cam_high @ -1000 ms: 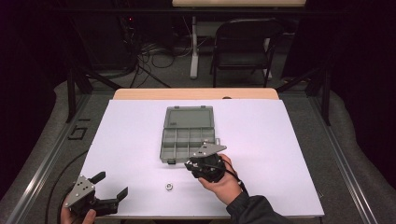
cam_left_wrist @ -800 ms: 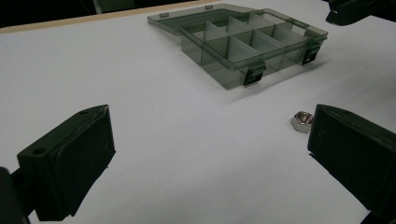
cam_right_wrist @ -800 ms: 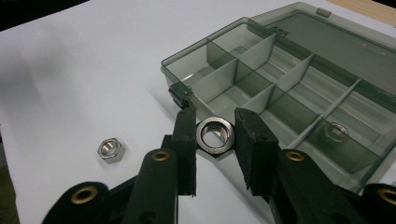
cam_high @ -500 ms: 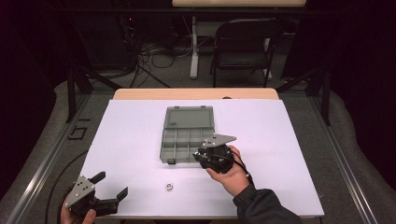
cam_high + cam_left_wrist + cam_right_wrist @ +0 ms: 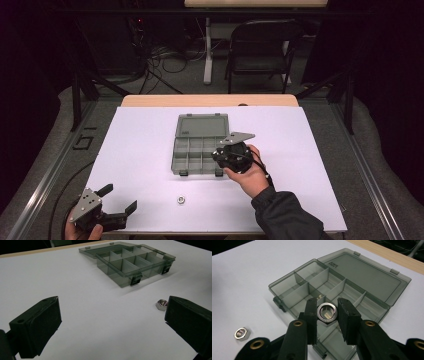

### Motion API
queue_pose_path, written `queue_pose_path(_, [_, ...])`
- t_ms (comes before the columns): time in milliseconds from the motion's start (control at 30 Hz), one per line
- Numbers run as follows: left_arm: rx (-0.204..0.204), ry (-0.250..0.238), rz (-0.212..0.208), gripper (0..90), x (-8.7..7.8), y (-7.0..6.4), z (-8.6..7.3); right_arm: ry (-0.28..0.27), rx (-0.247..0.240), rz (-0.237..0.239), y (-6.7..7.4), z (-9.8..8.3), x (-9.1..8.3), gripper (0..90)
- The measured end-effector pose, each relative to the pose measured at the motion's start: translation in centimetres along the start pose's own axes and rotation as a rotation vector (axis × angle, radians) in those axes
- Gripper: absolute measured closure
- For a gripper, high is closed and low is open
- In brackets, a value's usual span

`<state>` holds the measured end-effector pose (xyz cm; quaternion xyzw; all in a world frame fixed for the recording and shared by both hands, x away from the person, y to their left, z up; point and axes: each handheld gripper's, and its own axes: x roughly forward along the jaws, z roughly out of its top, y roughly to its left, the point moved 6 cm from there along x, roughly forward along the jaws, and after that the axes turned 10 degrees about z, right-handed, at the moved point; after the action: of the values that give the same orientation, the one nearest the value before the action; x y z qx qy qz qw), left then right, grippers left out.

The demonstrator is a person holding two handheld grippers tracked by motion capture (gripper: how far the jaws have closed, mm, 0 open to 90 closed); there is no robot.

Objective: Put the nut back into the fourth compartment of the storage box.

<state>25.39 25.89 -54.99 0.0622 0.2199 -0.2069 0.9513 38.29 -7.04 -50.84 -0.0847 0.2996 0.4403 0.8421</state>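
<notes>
A grey see-through compartment box (image 5: 195,150) lies open in the middle of the white table, its lid folded back. My right gripper (image 5: 326,311) hovers over the box's near compartments, shut on a silver hex nut (image 5: 326,312) pinched between its pads. In the high view the right gripper (image 5: 225,155) sits at the box's right front corner. A second hex nut (image 5: 181,200) lies loose on the table in front of the box, also seen as the nut (image 5: 161,305) and the nut (image 5: 241,333). My left gripper (image 5: 116,199) rests open at the table's front left, nothing between its pads.
The white table top (image 5: 140,145) has a wooden far edge (image 5: 210,100). A black chair (image 5: 262,45) and cables stand on the floor behind it. The box (image 5: 132,265) has several dividers, and something small glints in one near compartment.
My right gripper has moved right and away from the front edge, rising a little, carrying the nut over the box's right front part. The left gripper has stayed put.
</notes>
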Motion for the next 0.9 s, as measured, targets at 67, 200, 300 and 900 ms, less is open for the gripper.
queue_pose_path(67, [0.0,0.0,0.0,0.6,0.0,0.0,0.0,0.007,0.004,-0.006,-0.5,0.2,0.2,70.5])
queue_pose_path(200, [0.0,0.0,0.0,0.6,0.0,0.0,0.0,0.02,0.015,-0.021,-1.4,0.6,0.4,70.5])
queue_pose_path(300, [0.0,0.001,-0.001,0.6,0.0,0.0,0.0,0.011,0.027,-0.027,-2.1,0.9,0.6,70.5])
queue_pose_path(900, [0.006,0.002,-0.002,0.6,0.0,0.0,0.0,0.061,0.13,-0.1,-6.2,-0.2,3.2,70.5])
